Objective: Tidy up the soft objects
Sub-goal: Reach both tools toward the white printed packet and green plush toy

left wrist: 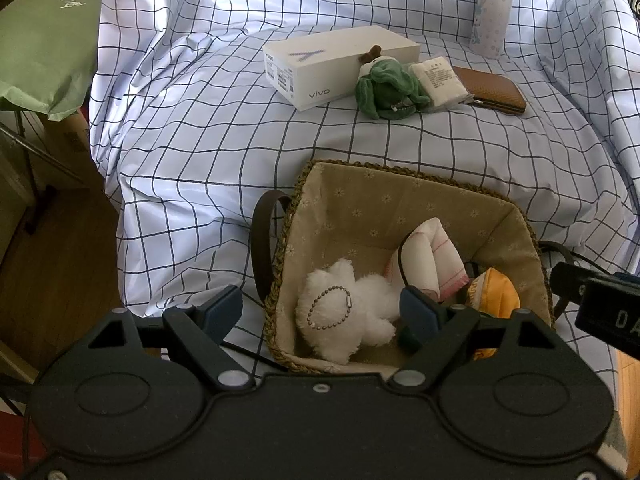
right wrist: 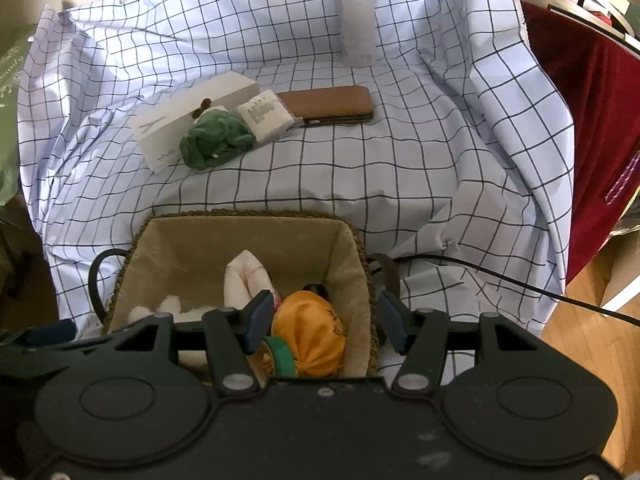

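Checked cloth drapes the whole bench, rising in folds at the back and sides. At its near edge sits a lined woven basket already holding a white plush, a pink-and-white cloth toy and an orange pouch. The right tool hangs over the pouch with jaws apart, pads off it, so a drop-off looks just finished. The left tool is open and empty above the plush. A green plush waits beside the white box, touching a tissue pack; fetching it seems next. Open cloth lies between basket and plush, though the basket rim and a black cable need clearing.
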